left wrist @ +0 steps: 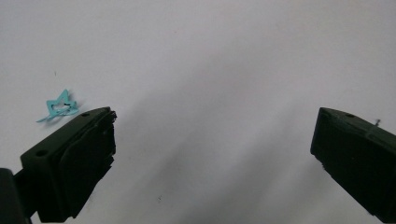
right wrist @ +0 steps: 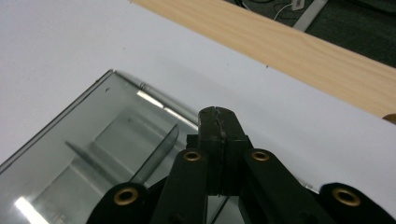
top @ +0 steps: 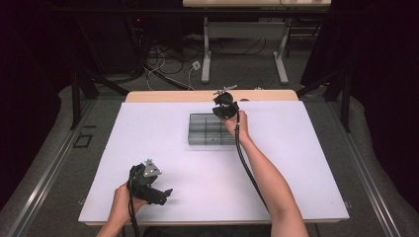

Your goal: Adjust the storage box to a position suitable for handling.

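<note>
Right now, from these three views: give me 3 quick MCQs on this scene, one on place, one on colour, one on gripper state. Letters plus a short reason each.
1. Where is the right gripper?
A. Over the far right corner of the clear divided box
B. At the table's near left corner
C. Off the table, above the floor

2. What colour is the small clip beside the left gripper?
A. Red
B. Teal
C. Yellow

3. How do the two grippers stand?
A. Both open
B. Left shut, right open
C. Left open, right shut

Key: 1 A, the high view puts it at the box's far right corner. 2 B, the left gripper view shows a teal clip on the white table. 3 C, the left jaws stand wide apart while the right jaws press together.
</note>
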Demonstrator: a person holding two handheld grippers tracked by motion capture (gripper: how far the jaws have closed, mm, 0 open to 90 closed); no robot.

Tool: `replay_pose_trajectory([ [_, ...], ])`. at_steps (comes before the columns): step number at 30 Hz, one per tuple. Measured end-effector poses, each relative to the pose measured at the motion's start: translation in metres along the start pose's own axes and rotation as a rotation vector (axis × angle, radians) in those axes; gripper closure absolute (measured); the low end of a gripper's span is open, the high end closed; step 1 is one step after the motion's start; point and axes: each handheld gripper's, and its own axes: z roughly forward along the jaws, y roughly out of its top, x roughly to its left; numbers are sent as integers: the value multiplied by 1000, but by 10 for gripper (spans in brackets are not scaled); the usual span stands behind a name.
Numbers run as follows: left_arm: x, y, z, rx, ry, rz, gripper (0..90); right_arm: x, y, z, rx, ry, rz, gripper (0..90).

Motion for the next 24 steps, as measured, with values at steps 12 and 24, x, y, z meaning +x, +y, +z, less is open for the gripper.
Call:
replay_pose_trajectory([
  [12, -2, 0, 2, -23, 10, 2, 0, -8, 7, 16, 69, -33, 18, 900],
  [24, -2, 0, 0, -26, 11, 1, 0, 1, 10, 30, 91, -53, 2, 900],
])
